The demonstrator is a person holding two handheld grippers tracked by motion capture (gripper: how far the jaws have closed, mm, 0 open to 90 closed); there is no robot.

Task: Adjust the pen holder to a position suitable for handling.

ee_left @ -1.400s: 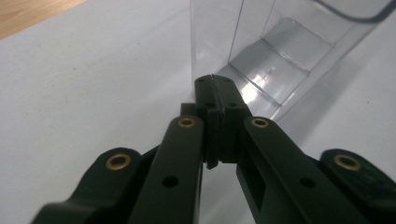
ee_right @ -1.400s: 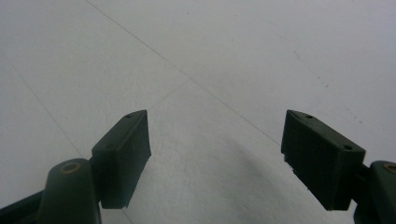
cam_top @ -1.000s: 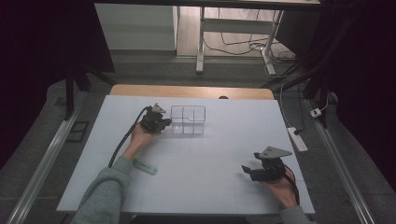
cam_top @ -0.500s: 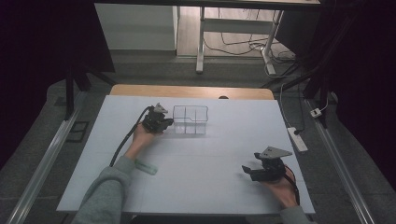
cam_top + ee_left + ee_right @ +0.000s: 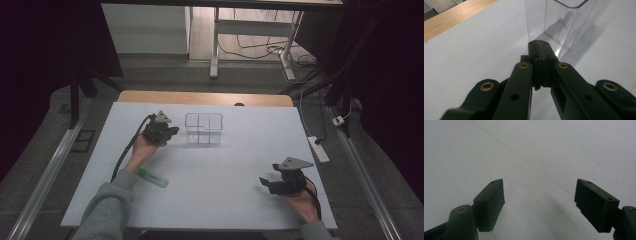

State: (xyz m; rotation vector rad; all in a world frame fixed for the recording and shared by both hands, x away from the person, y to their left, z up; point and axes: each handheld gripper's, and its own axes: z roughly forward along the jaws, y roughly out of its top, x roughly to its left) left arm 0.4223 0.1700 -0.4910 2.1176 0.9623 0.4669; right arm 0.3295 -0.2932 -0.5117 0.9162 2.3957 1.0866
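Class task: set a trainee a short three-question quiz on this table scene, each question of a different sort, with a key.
1. True or false: the left tongs are shut with nothing between them.
2. What lies on the table beside the left forearm: A a green pen, B a red cup, C a spoon?
3. Which tongs are nearer the clear box?

Key: 1 true. 2 A. 3 the left; the right tongs stand open, far from it.

- the box (image 5: 203,128) is clear, glossy plastic, totally see-through
- counter (image 5: 225,170) top is matt white, faintly grainy, with a bare wood strip (image 5: 205,98) at the far edge
- left gripper (image 5: 539,45) jaws: matt black plastic, brass-looking rivets
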